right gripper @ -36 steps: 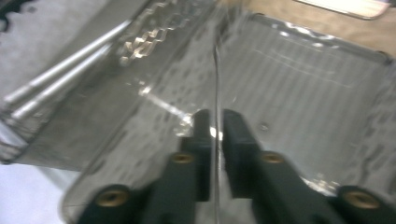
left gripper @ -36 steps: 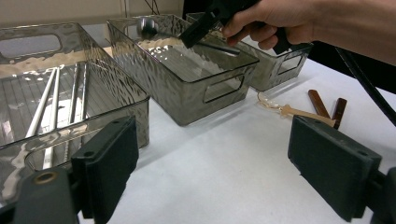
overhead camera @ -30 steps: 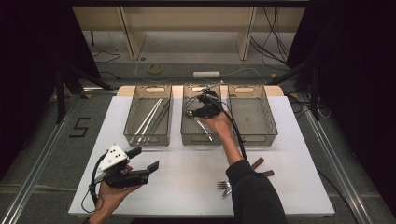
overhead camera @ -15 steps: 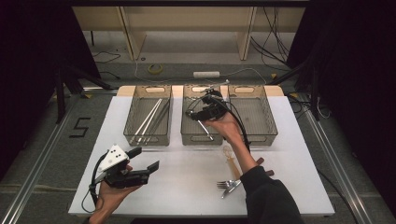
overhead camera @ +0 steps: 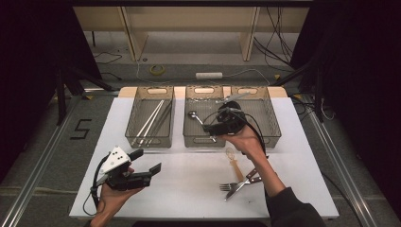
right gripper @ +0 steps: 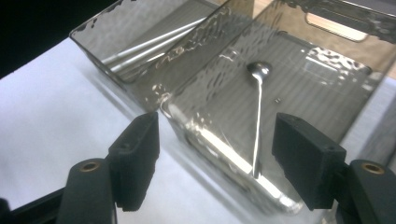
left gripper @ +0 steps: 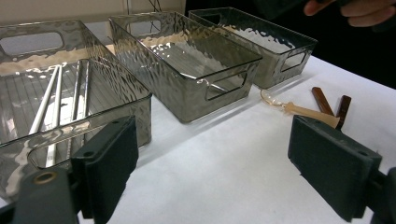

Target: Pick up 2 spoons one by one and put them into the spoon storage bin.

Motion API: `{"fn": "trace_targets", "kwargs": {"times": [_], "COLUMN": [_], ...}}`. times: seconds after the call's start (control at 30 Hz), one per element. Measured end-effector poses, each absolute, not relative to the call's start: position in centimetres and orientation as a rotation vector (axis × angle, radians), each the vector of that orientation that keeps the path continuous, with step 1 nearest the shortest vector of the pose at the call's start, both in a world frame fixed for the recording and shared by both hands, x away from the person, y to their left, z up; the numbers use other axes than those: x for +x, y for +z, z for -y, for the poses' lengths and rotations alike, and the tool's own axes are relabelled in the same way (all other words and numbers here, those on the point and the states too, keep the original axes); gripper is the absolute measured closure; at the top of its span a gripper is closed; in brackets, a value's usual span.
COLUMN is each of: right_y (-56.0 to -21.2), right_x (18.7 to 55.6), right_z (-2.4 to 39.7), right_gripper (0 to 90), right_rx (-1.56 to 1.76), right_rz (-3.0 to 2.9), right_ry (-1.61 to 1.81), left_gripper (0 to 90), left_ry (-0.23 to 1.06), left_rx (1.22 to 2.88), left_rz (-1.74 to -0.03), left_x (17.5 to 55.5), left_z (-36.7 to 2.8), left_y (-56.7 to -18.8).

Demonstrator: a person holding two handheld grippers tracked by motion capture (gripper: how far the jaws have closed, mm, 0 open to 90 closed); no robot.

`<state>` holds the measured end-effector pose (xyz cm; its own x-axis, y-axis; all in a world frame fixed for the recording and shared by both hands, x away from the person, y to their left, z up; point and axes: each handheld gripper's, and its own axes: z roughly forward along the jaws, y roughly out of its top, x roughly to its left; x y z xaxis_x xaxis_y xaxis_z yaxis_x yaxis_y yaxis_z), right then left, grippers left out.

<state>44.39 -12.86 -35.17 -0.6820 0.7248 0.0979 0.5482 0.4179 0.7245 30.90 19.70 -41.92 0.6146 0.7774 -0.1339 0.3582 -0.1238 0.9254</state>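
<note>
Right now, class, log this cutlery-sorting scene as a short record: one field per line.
Left bin: chopsticks inside
Middle bin: metal spoon inside
Right gripper: jaws have just been opening, nothing between them, above the middle bin's near wall
Left gripper: open, empty
Table: wooden-handled spoon, fork

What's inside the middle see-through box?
A silver spoon lies inside the middle box, bowl toward the far end, its handle reaching the near wall. In the high view the right tongs and hand cover part of the box, so that part stays hidden.
</note>
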Motion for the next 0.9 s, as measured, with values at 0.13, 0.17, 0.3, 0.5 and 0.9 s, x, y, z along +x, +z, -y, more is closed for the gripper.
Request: {"fn": "trace_targets", "kwargs": {"times": [0.13,0.17,0.3,0.5,0.9], "right_y": [-35.5,-35.7,-36.5,-37.6,-39.8], "right_x": [43.0,42.7,42.0,41.4,40.0], "right_z": [14.1,14.5,15.7,16.8,18.0], "right_gripper": [32.7,32.6,32.2,31.6,31.8], "right_rx": [1.13,1.132,1.161,1.194,1.226], "right_rz": [-2.426,-2.424,-2.403,-2.395,-2.391], "right_ry": [1.128,1.126,1.107,1.082,1.052], "left_gripper": [15.6,15.6,15.6,15.6,15.6], "left_ry": [0.47,0.47,0.471,0.469,0.471], "left_rx": [1.726,1.726,1.728,1.727,1.728], "left_rz": [-0.938,-0.938,-0.938,-0.939,-0.94], "left_x": [30.9,30.9,30.9,31.0,30.9], "left_z": [-19.6,-19.6,-19.6,-19.7,-19.6], "left_y": [-42.0,-41.9,-42.0,-42.0,-42.0]}}
